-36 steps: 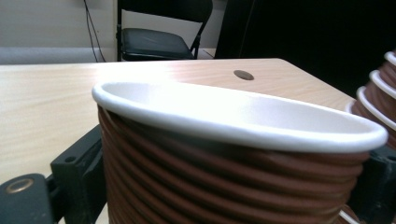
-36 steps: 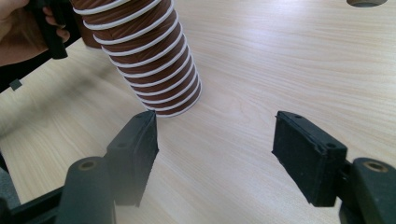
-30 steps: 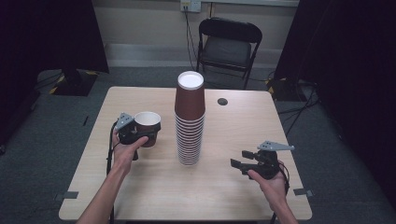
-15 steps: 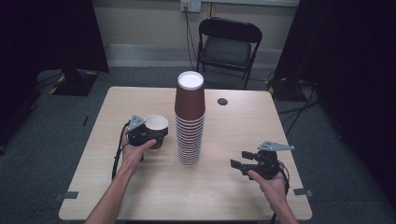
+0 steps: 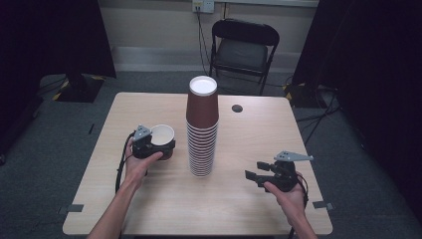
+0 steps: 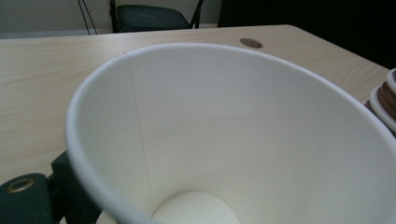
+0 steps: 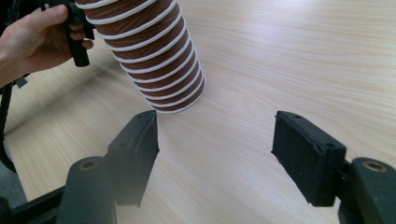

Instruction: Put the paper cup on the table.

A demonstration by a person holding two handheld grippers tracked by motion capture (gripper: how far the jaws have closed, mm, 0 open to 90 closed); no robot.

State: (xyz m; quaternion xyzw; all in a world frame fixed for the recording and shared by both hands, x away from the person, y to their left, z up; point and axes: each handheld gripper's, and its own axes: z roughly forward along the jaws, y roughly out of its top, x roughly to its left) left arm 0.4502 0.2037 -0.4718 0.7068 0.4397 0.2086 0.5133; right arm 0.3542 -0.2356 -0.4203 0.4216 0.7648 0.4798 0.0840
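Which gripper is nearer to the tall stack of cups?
Left. The left gripper, holding a single cup, is close beside the stack of cups; the right gripper is open, farther away, toward the table's near edge.

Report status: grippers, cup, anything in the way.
Left gripper shut on single cup, mouth up, left of cup stack. Right gripper open, nothing between jaws, low over table. Only stack close by.

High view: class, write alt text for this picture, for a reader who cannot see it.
A tall stack of brown paper cups stands upside down in the middle of a wooden table. The person's left gripper holds a single cup, open end up, just left of the stack, while the right gripper rests open near the table's right edge.
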